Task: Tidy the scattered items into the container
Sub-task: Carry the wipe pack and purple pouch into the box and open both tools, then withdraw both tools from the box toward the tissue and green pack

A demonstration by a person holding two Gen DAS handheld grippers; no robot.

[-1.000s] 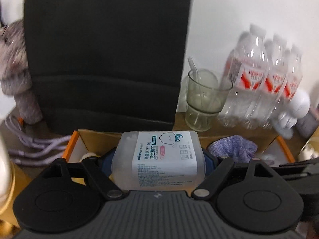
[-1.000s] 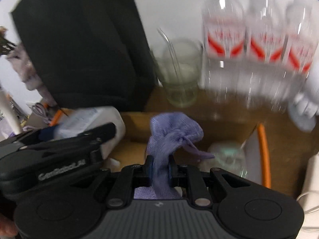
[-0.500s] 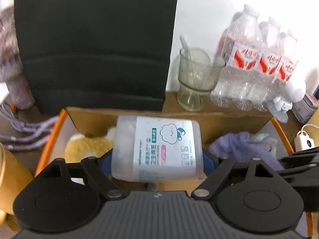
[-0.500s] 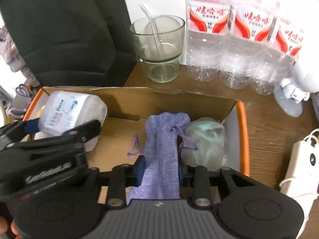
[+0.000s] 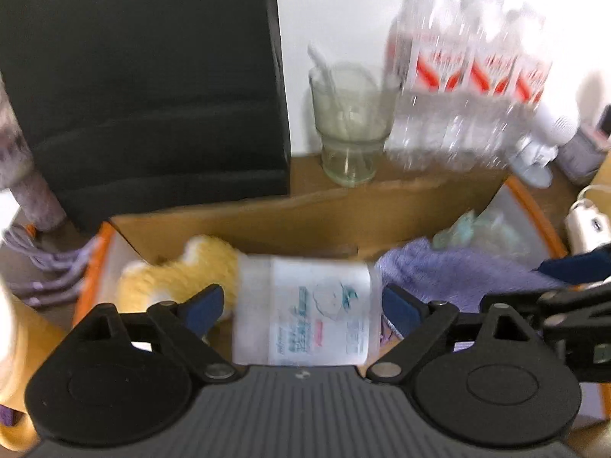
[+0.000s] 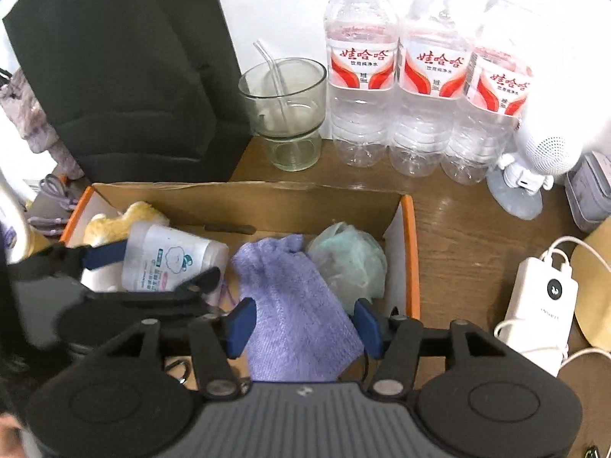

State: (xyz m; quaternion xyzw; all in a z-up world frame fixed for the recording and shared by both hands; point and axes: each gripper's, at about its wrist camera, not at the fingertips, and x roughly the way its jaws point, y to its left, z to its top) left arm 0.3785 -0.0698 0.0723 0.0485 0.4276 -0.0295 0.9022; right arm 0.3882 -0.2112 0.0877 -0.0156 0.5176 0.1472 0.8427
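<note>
An orange-edged cardboard box (image 6: 408,252) sits on the wooden table. In the left wrist view my left gripper (image 5: 301,305) is open inside the box (image 5: 305,217), its jaws standing apart on either side of a white cotton-swab tub (image 5: 305,320) that lies on the box floor. In the right wrist view my right gripper (image 6: 301,322) is open, with a purple knitted pouch (image 6: 294,305) lying loose between its jaws in the box. The tub (image 6: 168,259), a yellow plush toy (image 6: 114,221) and a pale green mesh item (image 6: 347,263) also lie in the box.
Behind the box stand a black bag (image 6: 122,68), a glass with a straw (image 6: 284,114) and three water bottles (image 6: 420,76). A white charger with cable (image 6: 538,305), a small white fan (image 6: 534,168) and a grey case (image 6: 588,194) lie right of the box.
Both grippers lowered into the box and opened. The left let go of the tub and the right let go of the purple pouch; both items now rest in the box.
</note>
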